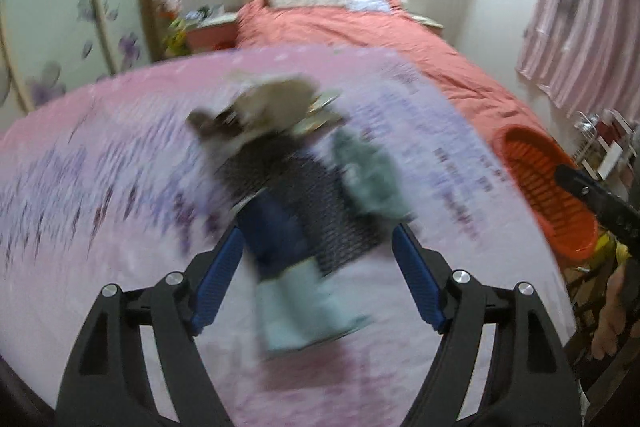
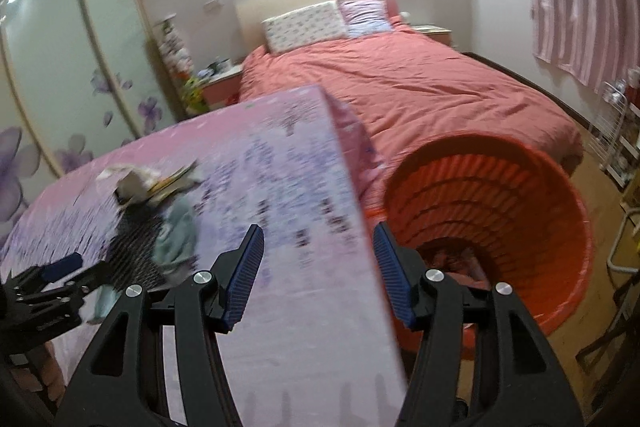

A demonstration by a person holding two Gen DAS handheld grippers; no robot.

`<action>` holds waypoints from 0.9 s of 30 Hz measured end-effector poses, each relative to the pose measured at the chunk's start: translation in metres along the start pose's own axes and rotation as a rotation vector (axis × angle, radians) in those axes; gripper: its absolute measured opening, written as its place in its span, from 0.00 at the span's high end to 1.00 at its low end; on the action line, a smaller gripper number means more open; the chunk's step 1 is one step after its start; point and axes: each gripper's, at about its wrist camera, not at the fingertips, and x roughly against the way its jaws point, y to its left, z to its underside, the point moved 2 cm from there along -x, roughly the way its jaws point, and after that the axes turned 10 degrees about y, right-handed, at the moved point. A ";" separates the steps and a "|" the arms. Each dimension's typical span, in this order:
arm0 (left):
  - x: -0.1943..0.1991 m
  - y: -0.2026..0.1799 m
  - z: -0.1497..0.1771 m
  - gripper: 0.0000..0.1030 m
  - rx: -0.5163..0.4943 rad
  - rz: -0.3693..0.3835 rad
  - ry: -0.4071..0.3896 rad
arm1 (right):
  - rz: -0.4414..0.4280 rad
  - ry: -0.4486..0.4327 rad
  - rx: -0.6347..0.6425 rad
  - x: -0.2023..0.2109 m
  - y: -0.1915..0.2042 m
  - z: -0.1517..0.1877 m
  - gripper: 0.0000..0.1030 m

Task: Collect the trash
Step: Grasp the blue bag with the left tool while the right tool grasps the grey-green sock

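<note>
Lying untouched on the pink box (image 2: 280,211), the trash pile (image 1: 296,179) is waiting; both the left tongs (image 1: 318,283) and right tongs (image 2: 318,275) are gaping empty beside the orange basket (image 2: 520,195).

1. A pink-and-lilac flower-printed flat surface (image 2: 280,187) carries a blurred heap of scraps (image 1: 296,171): beige crumpled paper, dark patterned sheet, pale teal pieces.
2. An orange slatted plastic basket (image 2: 532,187) stands beside it on the wooden floor (image 2: 596,303).
</note>
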 end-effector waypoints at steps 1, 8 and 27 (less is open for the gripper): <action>-0.003 0.004 0.002 0.27 0.010 0.003 0.010 | -0.003 0.006 0.011 -0.002 0.007 0.002 0.44; -0.025 0.021 0.013 0.38 0.053 0.034 0.072 | -0.012 0.057 0.082 -0.020 0.050 0.011 0.44; -0.028 0.133 -0.005 0.57 0.233 -0.068 0.072 | -0.063 0.152 0.139 -0.070 0.112 0.006 0.44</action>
